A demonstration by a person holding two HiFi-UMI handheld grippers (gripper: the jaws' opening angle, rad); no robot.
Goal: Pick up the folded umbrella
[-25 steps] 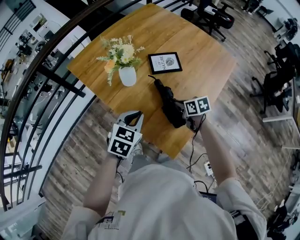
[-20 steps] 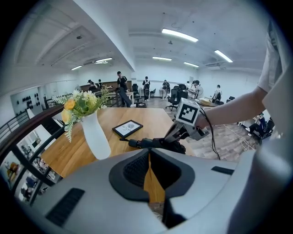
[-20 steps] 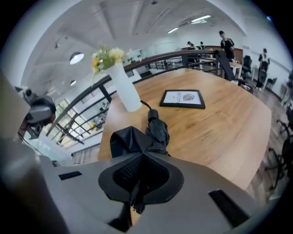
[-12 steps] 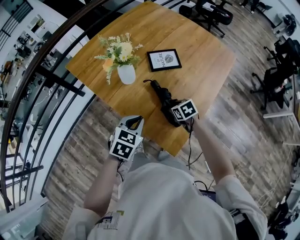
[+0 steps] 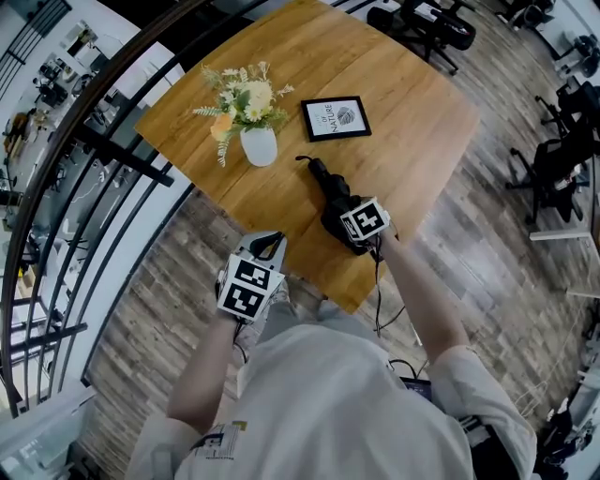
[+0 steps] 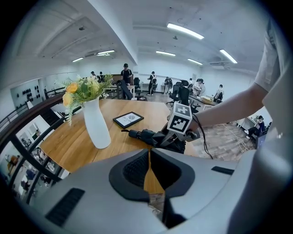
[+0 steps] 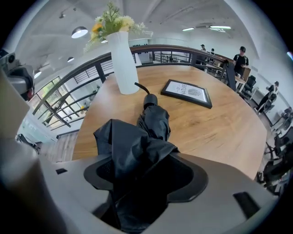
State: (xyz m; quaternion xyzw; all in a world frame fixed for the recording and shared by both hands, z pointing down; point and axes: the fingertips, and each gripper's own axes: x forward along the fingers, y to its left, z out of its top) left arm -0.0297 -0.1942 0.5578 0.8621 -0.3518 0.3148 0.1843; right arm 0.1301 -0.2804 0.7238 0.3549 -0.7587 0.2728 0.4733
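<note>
The folded black umbrella (image 5: pixel 328 190) lies on the wooden table (image 5: pixel 403 122), handle end toward the vase. My right gripper (image 5: pixel 356 236) points steeply down over its near end. Its jaws have just been opening and stand wide, with loose umbrella fabric (image 7: pixel 137 151) bunched between them. In the left gripper view the right gripper (image 6: pixel 177 135) sits on top of the umbrella (image 6: pixel 145 135). My left gripper (image 5: pixel 269 242) hovers at the table's near edge, left of the umbrella, shut and empty; the right gripper (image 7: pixel 137 183) and left gripper (image 6: pixel 149 157) both face the table.
A white vase (image 5: pixel 259 145) of flowers stands left of the umbrella. A framed picture (image 5: pixel 336 118) lies behind it. A black railing (image 5: pixel 112 150) runs along the table's left side. Office chairs (image 5: pixel 422 23) stand beyond the far edge.
The right gripper has sunk and shifted left onto the umbrella's near end, rolling as it went, and its jaws have spread from shut. The left gripper has dipped slightly.
</note>
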